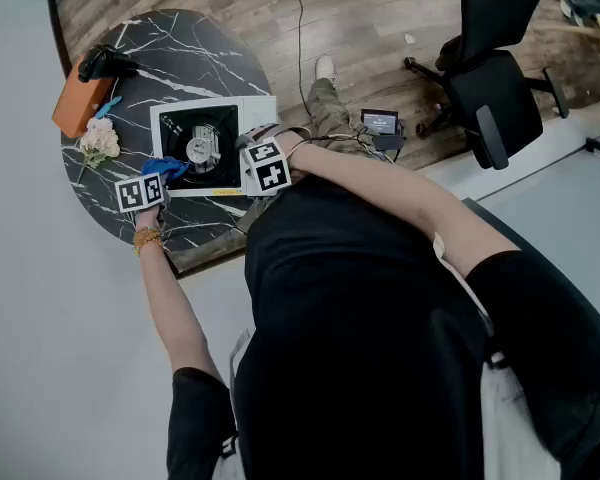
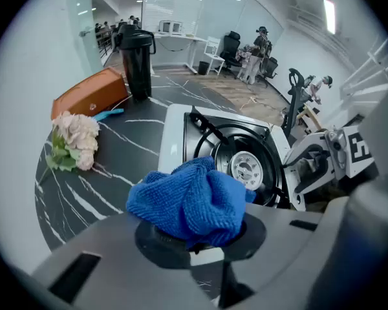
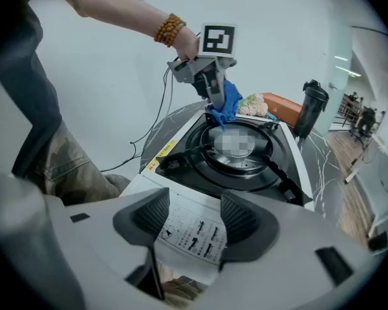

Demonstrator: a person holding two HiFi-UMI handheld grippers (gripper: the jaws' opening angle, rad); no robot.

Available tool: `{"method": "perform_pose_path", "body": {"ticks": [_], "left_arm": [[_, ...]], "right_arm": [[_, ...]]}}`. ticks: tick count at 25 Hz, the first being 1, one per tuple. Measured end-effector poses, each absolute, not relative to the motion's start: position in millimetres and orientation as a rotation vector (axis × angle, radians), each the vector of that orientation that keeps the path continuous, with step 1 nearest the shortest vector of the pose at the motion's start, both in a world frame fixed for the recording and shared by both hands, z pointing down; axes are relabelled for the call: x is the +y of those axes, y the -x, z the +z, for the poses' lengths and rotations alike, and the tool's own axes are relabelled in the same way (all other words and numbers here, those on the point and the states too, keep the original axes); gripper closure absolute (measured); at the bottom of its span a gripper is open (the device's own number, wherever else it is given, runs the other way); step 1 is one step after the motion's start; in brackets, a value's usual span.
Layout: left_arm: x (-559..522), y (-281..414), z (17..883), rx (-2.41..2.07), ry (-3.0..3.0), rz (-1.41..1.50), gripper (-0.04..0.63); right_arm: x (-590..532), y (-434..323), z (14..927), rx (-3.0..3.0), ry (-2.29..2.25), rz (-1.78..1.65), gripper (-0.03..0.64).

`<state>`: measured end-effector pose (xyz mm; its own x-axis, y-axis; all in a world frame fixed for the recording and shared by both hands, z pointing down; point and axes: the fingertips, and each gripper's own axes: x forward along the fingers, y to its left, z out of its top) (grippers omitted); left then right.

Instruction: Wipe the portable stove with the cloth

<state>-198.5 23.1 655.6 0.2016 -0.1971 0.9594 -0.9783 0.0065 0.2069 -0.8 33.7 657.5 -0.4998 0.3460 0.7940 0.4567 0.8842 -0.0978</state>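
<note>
Left gripper [image 2: 194,234]: jaws pinch a bunched blue microfibre cloth [image 2: 189,202], closed tight on it. The cloth sits at the left edge of the white portable gas stove [image 2: 173,141], beside the black burner well [image 2: 246,166]; can't confirm it touches the stove. Right gripper [image 3: 193,219]: jaws spread wide, gripping nothing, with the stove's white labelled control end showing between them. The stove sits on a round black marble-pattern table [image 1: 180,48]. Also on the table, left of the stove: pale flower bunch [image 2: 72,141], orange case [image 2: 90,95], black lidded tumbler [image 2: 137,57].
</note>
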Motion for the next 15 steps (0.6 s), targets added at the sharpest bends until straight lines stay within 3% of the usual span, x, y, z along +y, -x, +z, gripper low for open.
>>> {"method": "perform_pose_path", "body": {"ticks": [6, 11, 15], "left_arm": [[65.3, 196.9, 650.8, -1.375, -1.313, 0.627, 0.531], [78.2, 196.3, 638.5, -1.798, -1.242, 0.225, 0.528], [92.6, 170.7, 595.7, -2.100, -1.216, 0.081, 0.526]], "right_arm": [[41.8, 1.5, 656.4, -2.137, 0.606, -0.178, 0.394], [39.9, -6.8, 660.0, -2.144, 0.578, -0.146, 0.394], [34.9, -5.8, 654.9, -2.085, 0.577, -0.035, 0.394]]}}
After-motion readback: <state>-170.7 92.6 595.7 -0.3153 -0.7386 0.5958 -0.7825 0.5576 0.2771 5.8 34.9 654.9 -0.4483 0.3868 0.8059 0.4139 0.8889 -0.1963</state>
